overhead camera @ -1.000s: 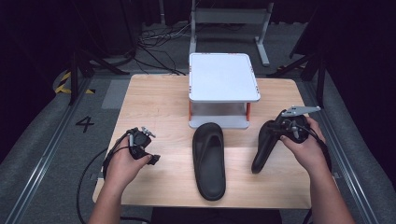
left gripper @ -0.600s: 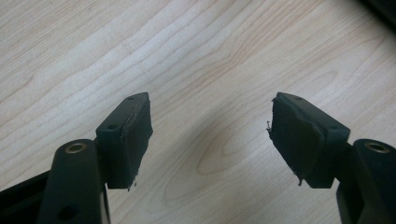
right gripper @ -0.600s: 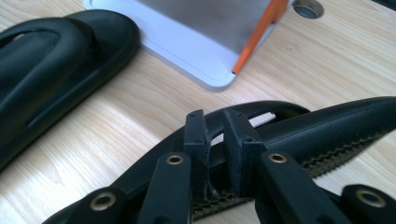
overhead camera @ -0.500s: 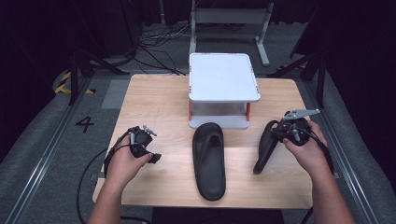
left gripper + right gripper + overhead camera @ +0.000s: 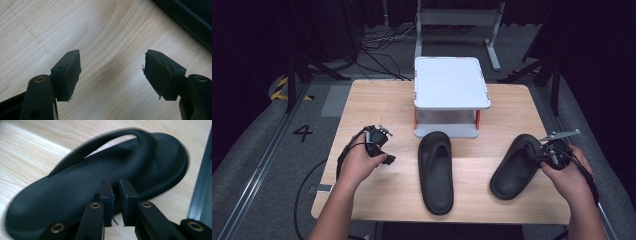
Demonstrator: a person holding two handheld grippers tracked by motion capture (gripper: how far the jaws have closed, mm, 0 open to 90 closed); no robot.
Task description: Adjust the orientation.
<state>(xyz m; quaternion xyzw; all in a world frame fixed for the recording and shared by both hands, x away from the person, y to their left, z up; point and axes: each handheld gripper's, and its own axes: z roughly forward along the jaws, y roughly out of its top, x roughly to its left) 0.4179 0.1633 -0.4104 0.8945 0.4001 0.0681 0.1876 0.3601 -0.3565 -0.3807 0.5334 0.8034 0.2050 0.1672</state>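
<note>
Two black flip-flops are on the wooden table [image 5: 377, 107]. One flip-flop [image 5: 435, 172] lies flat at the centre, toe toward the white stand. The other flip-flop [image 5: 518, 165] lies at the right, angled, with my right gripper [image 5: 546, 152] at its right side. In the right gripper view the jaws [image 5: 115, 195] are pressed nearly together over this flip-flop [image 5: 75, 192], seemingly on its near strap; the far strap arches above the footbed. My left gripper [image 5: 379, 142] is held left of the centre flip-flop. Its fingers [image 5: 68, 72] stand wide apart over bare wood, with nothing between them.
A white two-level stand [image 5: 451, 82] with orange posts sits at the back centre of the table. A dark edge [image 5: 190, 22] crosses the top right of the left gripper view. Beyond the table are a grey floor, cables and a metal frame [image 5: 459, 17].
My right gripper has moved right and toward the front edge with the flip-flop, which went from tilted up to lying low on the table. The left hand has stayed put.
</note>
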